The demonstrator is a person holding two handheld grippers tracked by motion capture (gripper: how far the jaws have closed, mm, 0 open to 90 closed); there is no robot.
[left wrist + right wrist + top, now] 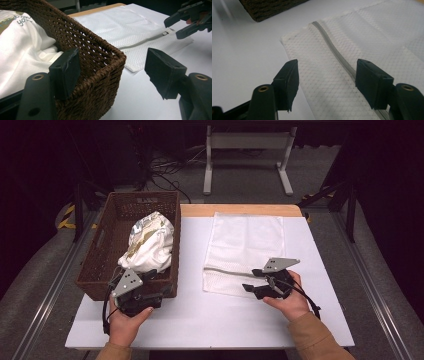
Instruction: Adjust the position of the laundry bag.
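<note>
Mesh bag (352, 50) lies flat under the right gripper (325, 80), its zipper (337, 53) between spread, empty fingers (372, 80).

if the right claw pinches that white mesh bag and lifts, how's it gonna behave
The mesh bag is thin netting lying flat with a fold, so it will probably droop limply from the pinch. It looks light, so a push may slide or bunch it on the smooth table. The grey zipper is likely the firmest place to grab.

A brown wicker basket (102, 251) holds a white garment (150, 242) on the surface (210, 315) — the left claw (151, 292) sits at its near corner; the right claw (251, 281) hovers, jaws apart, over a white mesh bag (245, 247).
</note>
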